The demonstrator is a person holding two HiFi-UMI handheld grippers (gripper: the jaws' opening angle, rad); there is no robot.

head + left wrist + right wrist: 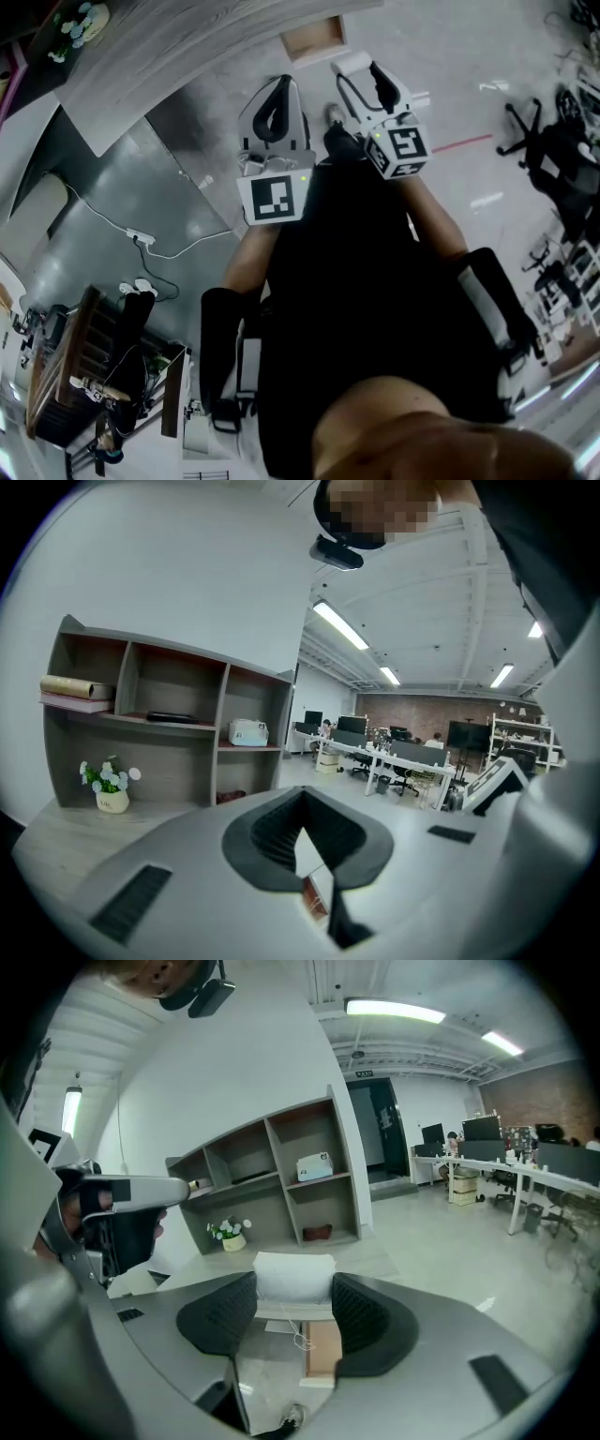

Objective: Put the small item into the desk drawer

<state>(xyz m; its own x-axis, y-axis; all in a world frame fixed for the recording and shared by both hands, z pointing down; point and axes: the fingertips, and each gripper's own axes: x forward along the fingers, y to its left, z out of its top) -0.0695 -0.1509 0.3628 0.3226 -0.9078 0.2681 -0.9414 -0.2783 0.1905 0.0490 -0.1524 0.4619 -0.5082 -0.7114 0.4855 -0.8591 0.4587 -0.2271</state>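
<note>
**A:** Where's the item?

**B:** In the right gripper (293, 1312). It's a small white item (293, 1277), clamped by its two sides between the pads, with a thread hanging off it. Gripped at the flanks like that, I'd guess it will drop straight down once the jaws part.

**A:** And the drawer?

**B:** The drawer (314, 39) is open, at 12 o'clock in the head view, jutting from the edge of the desk (169, 66). The item is near it, at about 5 o'clock of it, and not yet over the opening. In the right gripper view the drawer shows through the gap at 6 o'clock, under the item.

**A:** What about the left gripper?

**B:** The left gripper (281, 84) has its jaws together on nothing. It sits at 9 o'clock of the right one. With the drawer already open it seems to have no job, so it's probably parked out of the way.

**A:** Next move?

**B:** Probably carry the item toward 11 o'clock until it's above the opening, then lower it. I can't tell how high it hangs.
</note>
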